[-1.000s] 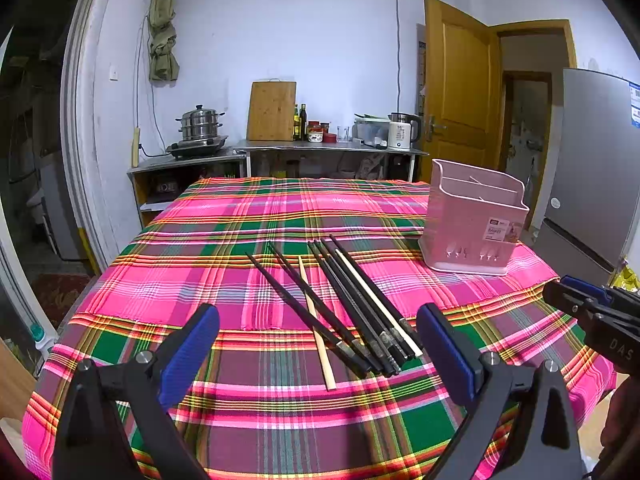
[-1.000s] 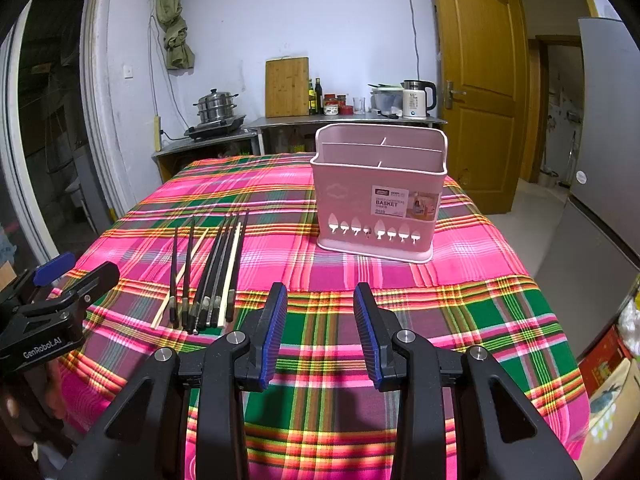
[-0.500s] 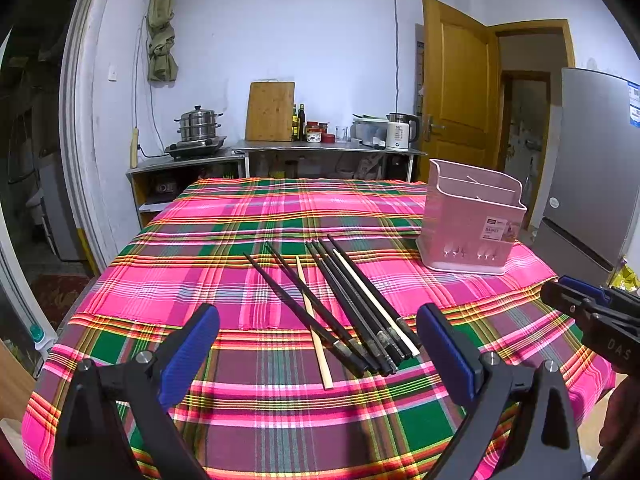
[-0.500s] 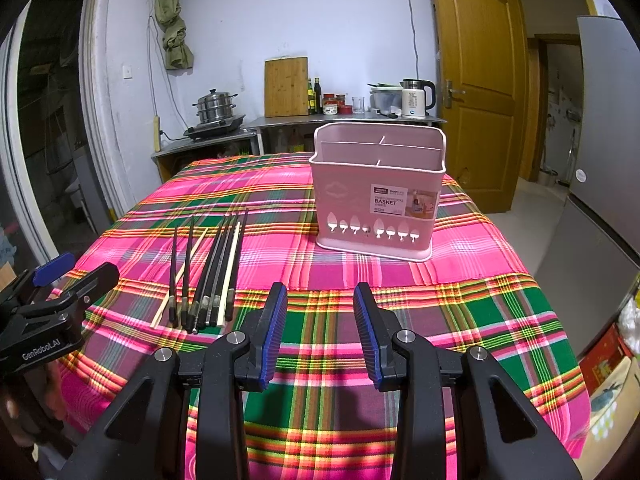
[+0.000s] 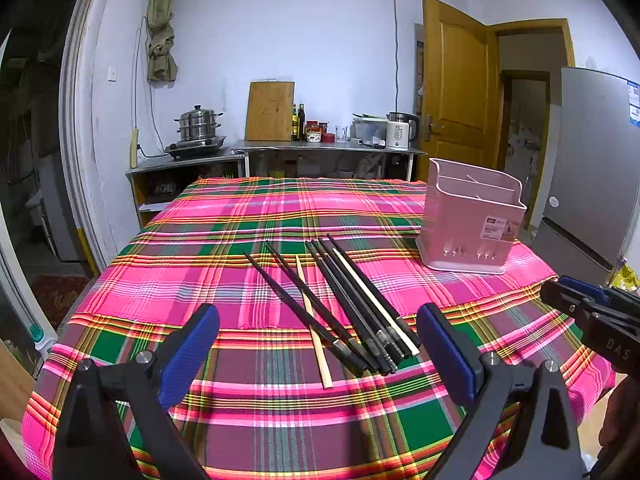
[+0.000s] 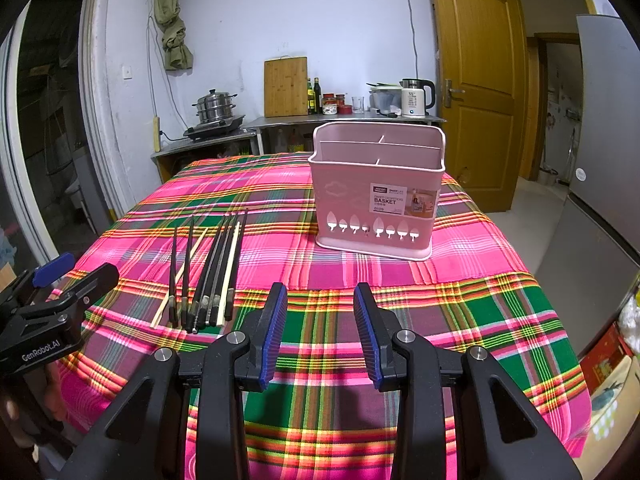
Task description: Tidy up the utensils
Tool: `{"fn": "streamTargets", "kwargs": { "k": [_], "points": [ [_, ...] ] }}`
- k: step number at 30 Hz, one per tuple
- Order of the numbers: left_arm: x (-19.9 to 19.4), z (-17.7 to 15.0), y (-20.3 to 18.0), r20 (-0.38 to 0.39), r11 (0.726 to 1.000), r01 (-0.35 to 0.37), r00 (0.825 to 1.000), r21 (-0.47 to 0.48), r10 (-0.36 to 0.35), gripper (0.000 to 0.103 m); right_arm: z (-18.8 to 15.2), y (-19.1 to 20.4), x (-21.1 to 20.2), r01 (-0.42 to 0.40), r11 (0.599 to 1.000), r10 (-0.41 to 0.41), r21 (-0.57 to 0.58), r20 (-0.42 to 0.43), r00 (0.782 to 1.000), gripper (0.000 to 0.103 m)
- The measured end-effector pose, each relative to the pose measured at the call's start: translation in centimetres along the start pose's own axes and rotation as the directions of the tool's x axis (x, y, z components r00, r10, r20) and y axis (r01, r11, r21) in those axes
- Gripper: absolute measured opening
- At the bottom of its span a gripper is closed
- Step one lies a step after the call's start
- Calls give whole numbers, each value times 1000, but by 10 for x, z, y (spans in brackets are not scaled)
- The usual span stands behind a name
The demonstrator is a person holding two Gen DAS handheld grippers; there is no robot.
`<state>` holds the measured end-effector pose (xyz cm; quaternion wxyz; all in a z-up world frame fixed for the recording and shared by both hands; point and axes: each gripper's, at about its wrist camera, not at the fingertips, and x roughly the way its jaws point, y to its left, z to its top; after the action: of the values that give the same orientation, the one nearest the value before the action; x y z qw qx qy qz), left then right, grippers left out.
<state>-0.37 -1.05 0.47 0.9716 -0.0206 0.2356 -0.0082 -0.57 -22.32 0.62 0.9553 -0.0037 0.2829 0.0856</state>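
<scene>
Although both tongs are held over the near edge of the desk (image 6: 500, 248), no utensil is seen to have been moved. At the left, the left tongs (image 5: 318, 344) are spread wide and empty, aimed at the chopsticks (image 5: 352, 304), which lie loose in a rough row on the plaid cloth. At centre, the right tongs (image 6: 320, 332) are parted narrowly, gripping nothing. At the right, the basket (image 6: 376, 196) stands upright, well apart from the chopsticks, its visible compartments apparently empty. The whole task is judged outstanding.
</scene>
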Motion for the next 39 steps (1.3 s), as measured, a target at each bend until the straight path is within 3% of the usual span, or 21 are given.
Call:
{"fn": "streamTargets", "kwargs": {
  "k": [11,24,27,33,39],
  "points": [
    [6,-3,3,-21,1000,4,1000,-10,-4,100,-1,1,3,1,1000,-1,-4,-7,1000,36],
    [55,5,36,-162,996,-37,987,-80,24,100,19,22,45,-89,995,86,-37,-57,995,36],
    [73,10,48,-214,992,-47,977,-115,22,92,27,32,63,-121,992,117,-46,-77,990,36],
    [121,19,76,-344,975,-82,939,-208,6,74,43,48,98,-173,982,162,-77,-124,979,36],
    [148,26,88,-380,959,-74,924,-273,-37,58,58,73,129,-252,962,233,-107,-163,959,35]
  ]
}}
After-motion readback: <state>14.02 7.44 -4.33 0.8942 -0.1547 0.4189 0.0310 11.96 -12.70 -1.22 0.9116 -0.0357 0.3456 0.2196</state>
